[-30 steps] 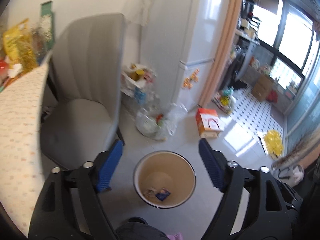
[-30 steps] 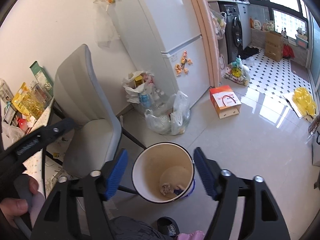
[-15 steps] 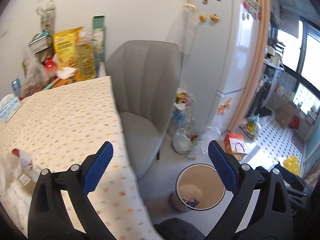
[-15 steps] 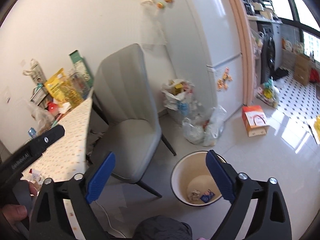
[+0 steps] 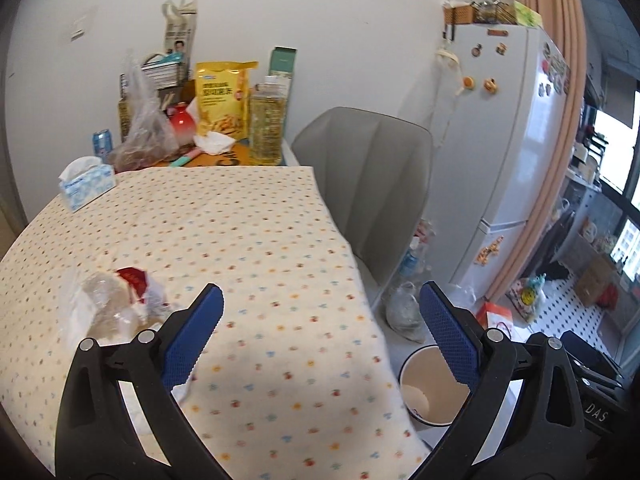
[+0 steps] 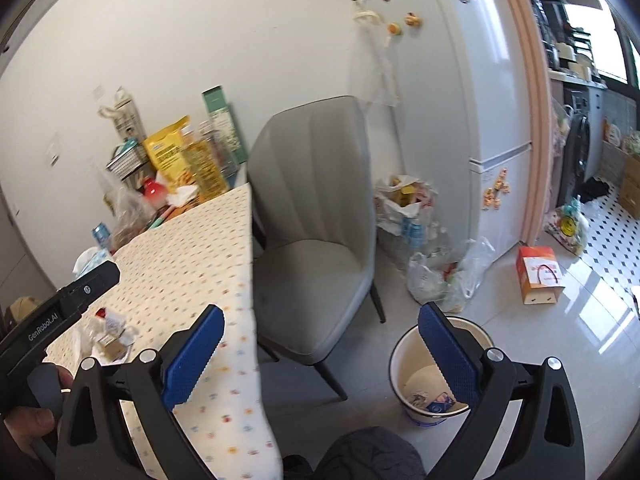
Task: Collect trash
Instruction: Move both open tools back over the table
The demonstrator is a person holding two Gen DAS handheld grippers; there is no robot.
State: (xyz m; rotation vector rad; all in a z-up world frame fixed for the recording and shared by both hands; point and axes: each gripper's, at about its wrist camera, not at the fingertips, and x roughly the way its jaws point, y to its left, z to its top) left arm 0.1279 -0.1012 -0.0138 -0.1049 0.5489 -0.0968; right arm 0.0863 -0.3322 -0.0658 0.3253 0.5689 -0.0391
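Left tool (image 5: 320, 324) is out over the bench (image 5: 248, 240), blue pads spread wide apart and gripping nothing, aimed along the dotted cloth toward the far wall. Just off its left pad sits the trash pile (image 5: 116, 308): crinkled clear plastic, a white scrap and a red-topped wrapper bunched in a low, shapeless heap on the near-left part of the cloth, with no clear long axis to call. Right tool (image 6: 318, 344) is open too, pads well apart and empty, held lower and out past the bench edge, looking across the grey chair (image 6: 316, 216) and tilted down at the floor. From that side you can see the person's left hand (image 6: 30, 420) wrapped round the other tool's handle, with the same pile just beyond it on the cloth. On the floor beside the bench corner stands the waste bin (image 6: 436, 364), upright, mouth open to the ceiling, cream inside, with a few scraps and a blue wrapper at the bottom. Behind the chair, bags (image 6: 444, 272) slump against the white fridge (image 6: 480, 100).
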